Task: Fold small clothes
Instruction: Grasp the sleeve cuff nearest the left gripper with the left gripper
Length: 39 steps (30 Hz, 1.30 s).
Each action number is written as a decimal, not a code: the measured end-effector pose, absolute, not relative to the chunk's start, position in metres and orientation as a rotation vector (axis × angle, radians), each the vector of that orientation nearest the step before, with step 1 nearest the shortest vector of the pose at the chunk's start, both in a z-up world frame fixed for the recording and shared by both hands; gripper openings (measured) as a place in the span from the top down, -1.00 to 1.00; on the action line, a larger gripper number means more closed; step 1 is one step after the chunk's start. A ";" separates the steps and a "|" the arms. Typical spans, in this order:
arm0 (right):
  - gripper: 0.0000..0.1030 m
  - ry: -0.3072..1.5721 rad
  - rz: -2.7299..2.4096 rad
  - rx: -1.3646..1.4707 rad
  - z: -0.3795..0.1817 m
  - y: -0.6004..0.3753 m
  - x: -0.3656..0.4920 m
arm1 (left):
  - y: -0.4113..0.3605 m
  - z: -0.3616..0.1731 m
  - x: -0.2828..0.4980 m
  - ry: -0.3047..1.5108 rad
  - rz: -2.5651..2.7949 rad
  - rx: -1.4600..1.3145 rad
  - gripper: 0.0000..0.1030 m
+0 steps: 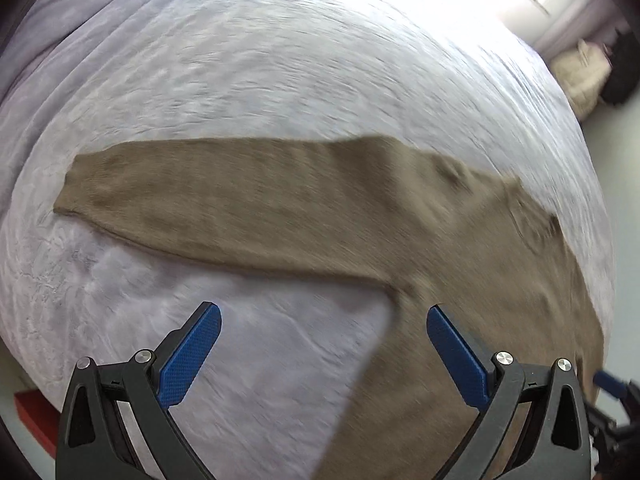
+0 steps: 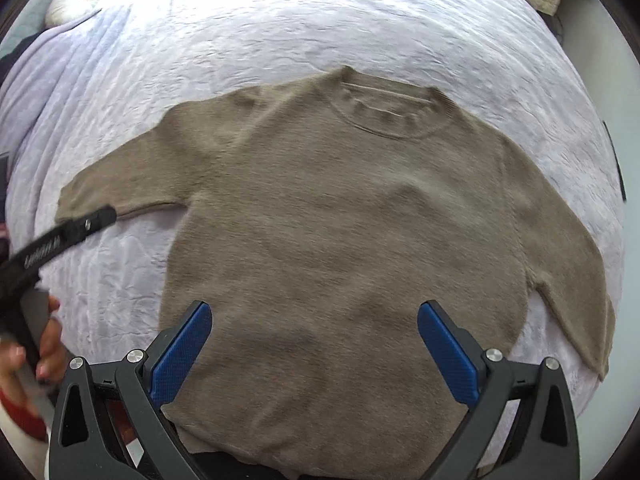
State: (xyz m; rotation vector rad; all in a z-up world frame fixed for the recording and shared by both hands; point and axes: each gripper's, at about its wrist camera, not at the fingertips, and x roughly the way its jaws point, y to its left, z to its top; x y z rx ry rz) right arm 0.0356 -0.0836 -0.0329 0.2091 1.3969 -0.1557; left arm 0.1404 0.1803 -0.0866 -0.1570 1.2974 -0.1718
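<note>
Your right hand-held gripper [image 2: 314,320] is hovering spread over the sweater's [image 2: 340,220] near hem; your left hand-held gripper [image 1: 324,324] is hanging spread beside the left sleeve [image 1: 240,200]. Sweater is lying flat on the bed [image 2: 280,32], collar far. No fold is showing yet; sleeves and body are all waiting.

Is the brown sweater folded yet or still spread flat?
Spread flat: the sweater lies open on the bed cover, both sleeves out to the sides, neckline showing.

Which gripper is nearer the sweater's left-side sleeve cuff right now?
Left. The left gripper reaches the sleeve cuff; the right gripper hovers open over the sweater hem.
</note>
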 end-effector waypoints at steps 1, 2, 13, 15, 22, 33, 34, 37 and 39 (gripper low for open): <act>-0.99 1.394 -0.129 0.214 -0.034 -0.078 0.039 | 0.201 -0.095 0.149 1.281 -0.148 -0.211 -1.00; -0.99 1.393 -0.101 0.221 -0.036 -0.072 0.043 | 0.217 -0.101 0.154 1.272 -0.126 -0.252 -1.00; -0.99 1.453 0.009 0.179 -0.065 -0.025 0.064 | 0.317 -0.186 0.193 1.237 -0.070 -0.692 -1.00; -0.99 1.462 0.019 0.171 -0.067 -0.021 0.066 | 0.316 -0.181 0.196 1.197 -0.084 -0.719 -1.00; -0.99 1.476 0.029 0.172 -0.078 -0.017 0.073 | 0.290 -0.174 0.214 1.222 0.050 -0.520 0.34; -0.99 1.446 0.012 0.271 -0.075 -0.045 0.057 | 0.239 -0.106 0.209 1.073 -0.035 -0.361 0.80; -0.99 1.441 -0.004 0.289 -0.074 -0.052 0.054 | 0.228 -0.095 0.207 1.052 -0.072 -0.343 0.80; -0.99 1.425 -0.044 0.327 -0.072 -0.069 0.046 | 0.178 -0.060 0.198 0.999 -0.211 -0.280 0.80; -0.99 1.409 -0.078 0.351 -0.070 -0.083 0.039 | 0.140 -0.045 0.194 0.980 -0.316 -0.257 0.80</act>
